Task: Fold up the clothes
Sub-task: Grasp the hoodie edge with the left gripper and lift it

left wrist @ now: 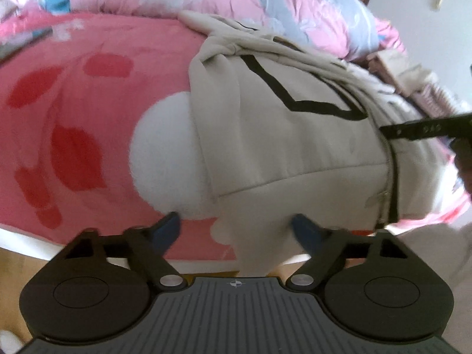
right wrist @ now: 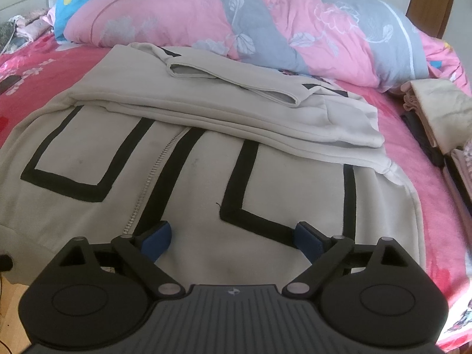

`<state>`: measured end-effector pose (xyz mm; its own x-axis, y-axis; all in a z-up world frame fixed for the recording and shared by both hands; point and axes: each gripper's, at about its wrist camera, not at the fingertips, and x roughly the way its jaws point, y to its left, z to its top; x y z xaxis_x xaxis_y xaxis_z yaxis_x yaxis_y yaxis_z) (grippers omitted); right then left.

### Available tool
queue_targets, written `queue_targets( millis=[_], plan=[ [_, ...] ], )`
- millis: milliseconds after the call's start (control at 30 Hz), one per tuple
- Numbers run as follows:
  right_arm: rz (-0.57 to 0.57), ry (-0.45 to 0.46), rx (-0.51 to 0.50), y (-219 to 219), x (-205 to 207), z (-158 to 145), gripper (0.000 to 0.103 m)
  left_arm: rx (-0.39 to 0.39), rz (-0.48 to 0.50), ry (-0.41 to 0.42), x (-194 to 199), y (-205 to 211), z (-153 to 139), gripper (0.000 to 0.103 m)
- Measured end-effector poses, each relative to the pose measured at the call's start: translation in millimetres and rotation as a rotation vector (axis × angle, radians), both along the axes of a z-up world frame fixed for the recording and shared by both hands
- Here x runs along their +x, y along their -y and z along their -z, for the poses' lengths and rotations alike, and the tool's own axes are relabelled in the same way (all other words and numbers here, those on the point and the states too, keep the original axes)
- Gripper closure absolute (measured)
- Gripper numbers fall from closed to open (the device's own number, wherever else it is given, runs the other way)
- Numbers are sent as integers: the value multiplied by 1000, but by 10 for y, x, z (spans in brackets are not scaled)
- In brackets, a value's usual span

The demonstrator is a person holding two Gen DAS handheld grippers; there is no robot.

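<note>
A beige zip-up jacket [right wrist: 191, 191] with black line trim lies spread on the pink bed, its sleeves [right wrist: 236, 85] folded across the upper part. My right gripper [right wrist: 233, 239] hovers open just over the lower front panel, right of the zipper [right wrist: 153, 174], with nothing pinched. In the left wrist view the jacket [left wrist: 280, 147] is seen from its side. My left gripper [left wrist: 236, 227] is open at the bed's edge. A hanging corner of the hem [left wrist: 256, 236] sits between its fingers and the pads do not press it. A black finger [left wrist: 427, 129] of the right gripper shows at the far right.
A pink and grey flowered quilt [right wrist: 295, 29] and a blue pillow [right wrist: 76, 0] are heaped behind the jacket. Folded clothes [right wrist: 436, 112] are stacked at the bed's right edge. The pink blanket [left wrist: 88, 118] stretches left of the jacket. Wooden floor [left wrist: 23, 265] lies below the bed edge.
</note>
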<state>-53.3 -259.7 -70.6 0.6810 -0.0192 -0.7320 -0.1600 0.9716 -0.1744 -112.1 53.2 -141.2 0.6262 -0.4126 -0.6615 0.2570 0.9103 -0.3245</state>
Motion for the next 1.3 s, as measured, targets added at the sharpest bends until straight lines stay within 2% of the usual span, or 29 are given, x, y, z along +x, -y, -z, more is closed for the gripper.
queue_targets(
  millis=[67,200,367,433,500,567,700,833,967,1033,1167,1300],
  plan=[
    [0,1,-5,-4,1,1,9,-30,22,-19,6,-10,35,43],
    [-1,6,-14,-9,-6,1,9,-61,60,-12,-48,9,89,50],
    [-16,16,-34,-7,-39,-3,9,-81,45,-22,-23,31,158,78],
    [-23,24,-49,-13,-59,-9,9,-93,33,-18,-32,20,159,84],
    [-38,45,-98,-71,-103,-30,9,-116,23,-25,-55,-5,150,89],
    [-64,86,-193,-200,-191,-61,11,-138,20,-30,-82,-35,129,93],
    [-169,261,-370,-510,-482,-222,11,-154,20,-38,-145,-49,57,97],
    [-398,380,-390,-794,-883,-412,11,-251,17,-65,-179,-140,-70,99],
    [-705,401,-464,-1111,-1295,-436,11,-377,31,-86,-211,-284,-202,100],
    [-834,365,-476,-1262,-1437,-419,11,-409,36,-86,-220,-335,-267,100],
    [-1014,275,-512,-1549,-1594,-284,11,-456,41,-102,-192,-360,-360,100],
    [-1117,224,-573,-1736,-1652,-91,11,-527,42,-143,-129,-392,-396,100]
  ],
)
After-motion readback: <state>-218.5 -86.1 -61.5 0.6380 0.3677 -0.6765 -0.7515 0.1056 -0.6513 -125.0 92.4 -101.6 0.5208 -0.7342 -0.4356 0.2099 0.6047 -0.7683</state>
